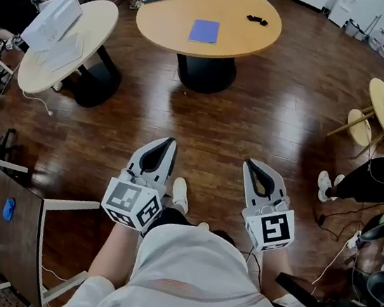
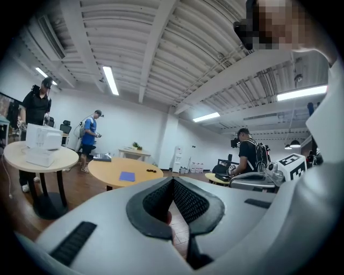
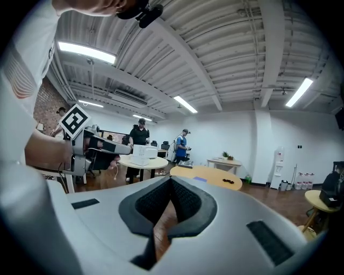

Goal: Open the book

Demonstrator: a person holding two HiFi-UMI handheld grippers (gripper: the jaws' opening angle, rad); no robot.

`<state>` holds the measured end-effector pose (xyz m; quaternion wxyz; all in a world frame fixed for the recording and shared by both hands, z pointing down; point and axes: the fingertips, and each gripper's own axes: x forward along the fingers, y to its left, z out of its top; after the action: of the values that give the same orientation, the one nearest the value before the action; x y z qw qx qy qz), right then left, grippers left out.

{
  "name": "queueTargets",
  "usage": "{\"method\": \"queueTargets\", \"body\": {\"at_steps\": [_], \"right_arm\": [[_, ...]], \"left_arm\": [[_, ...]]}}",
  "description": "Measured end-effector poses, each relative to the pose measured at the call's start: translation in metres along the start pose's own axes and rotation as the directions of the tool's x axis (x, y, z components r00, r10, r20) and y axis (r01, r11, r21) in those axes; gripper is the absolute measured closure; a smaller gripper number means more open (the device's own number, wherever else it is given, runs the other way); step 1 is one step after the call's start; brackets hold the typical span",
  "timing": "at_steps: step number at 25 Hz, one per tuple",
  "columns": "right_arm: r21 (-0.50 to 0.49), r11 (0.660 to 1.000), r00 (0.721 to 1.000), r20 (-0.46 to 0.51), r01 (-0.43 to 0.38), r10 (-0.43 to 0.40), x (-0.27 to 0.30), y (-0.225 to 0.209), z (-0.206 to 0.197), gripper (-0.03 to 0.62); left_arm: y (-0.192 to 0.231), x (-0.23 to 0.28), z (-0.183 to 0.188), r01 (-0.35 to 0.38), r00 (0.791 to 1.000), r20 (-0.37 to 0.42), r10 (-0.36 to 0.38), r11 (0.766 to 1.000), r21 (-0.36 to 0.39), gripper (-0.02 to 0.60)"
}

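Far ahead on round bench (image 1: 169, 20), blue book (image 1: 204, 31) lies shut, flat; left tongs (image 1: 167, 146) and right tongs (image 1: 250, 166) held low at waist, well apart from book; all 2 closed, empty; likely idle carry posture, approach not yet begun.

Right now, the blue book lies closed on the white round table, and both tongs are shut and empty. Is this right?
No. The head view shows the blue book closed on the tan round table, not the white one. The rest is right.
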<state>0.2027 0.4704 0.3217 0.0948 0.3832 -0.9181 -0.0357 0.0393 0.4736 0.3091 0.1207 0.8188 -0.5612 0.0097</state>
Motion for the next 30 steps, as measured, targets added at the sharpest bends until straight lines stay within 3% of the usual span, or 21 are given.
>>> {"method": "queueTargets", "body": {"at_steps": [8, 12, 17, 21, 30], "right_arm": [[-0.020, 1.000, 0.998, -0.054, 0.012, -0.014, 0.084, -0.015, 0.007, 0.599], [-0.063, 0.997, 0.997, -0.059, 0.044, -0.047, 0.131, -0.031, 0.024, 0.599], [-0.003, 0.995, 0.995, -0.025, 0.100, -0.100, 0.177, -0.047, 0.045, 0.599], [0.054, 0.991, 0.992, -0.034, 0.122, -0.120, 0.201, -0.051, 0.045, 0.599], [0.050, 0.994, 0.995, -0.046, 0.093, -0.091, 0.244, -0.058, 0.050, 0.599]], "left_arm": [[0.071, 0.056, 0.003, 0.018, 1.000, -0.013, -0.019, 0.998, -0.056, 0.571], [0.118, 0.078, 0.020, 0.021, 1.000, -0.003, -0.021, 0.999, -0.040, 0.571], [0.169, 0.095, 0.039, 0.038, 0.999, 0.012, -0.037, 0.998, -0.041, 0.571], [0.186, 0.107, 0.044, 0.067, 0.998, 0.012, -0.067, 0.996, -0.050, 0.571], [0.209, 0.131, 0.047, 0.090, 0.996, 0.010, -0.089, 0.993, -0.079, 0.571]]}}
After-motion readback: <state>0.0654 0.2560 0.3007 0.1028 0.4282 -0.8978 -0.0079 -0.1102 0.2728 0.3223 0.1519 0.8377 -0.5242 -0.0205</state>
